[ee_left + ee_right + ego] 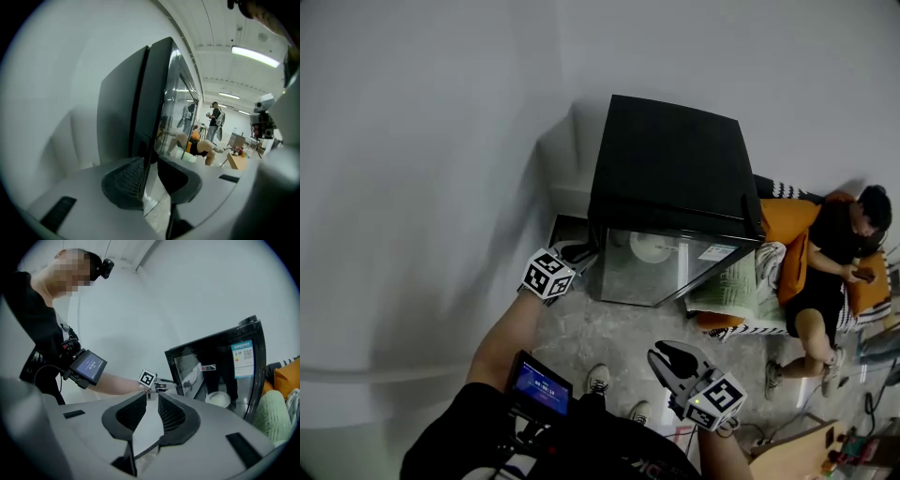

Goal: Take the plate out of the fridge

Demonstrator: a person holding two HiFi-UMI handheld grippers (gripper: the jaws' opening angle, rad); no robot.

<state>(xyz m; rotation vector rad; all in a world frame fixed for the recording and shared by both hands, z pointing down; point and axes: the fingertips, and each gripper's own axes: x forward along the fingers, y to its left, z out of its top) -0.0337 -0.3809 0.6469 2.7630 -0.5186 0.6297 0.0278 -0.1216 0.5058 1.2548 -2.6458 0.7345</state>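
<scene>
Straddling the glass door [649, 270] edge of the fridge [675, 159] with left hand-held gripper [152, 173], jaws spread, not pinching. Plate [652, 247] inside, just right of it. Right hand-held gripper [150, 411] narrowly parted, empty, well back.

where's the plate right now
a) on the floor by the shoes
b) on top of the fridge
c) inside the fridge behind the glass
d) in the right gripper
c: the white plate sits inside the fridge, seen through its glass door, and the right gripper has nothing between its jaws.
</scene>
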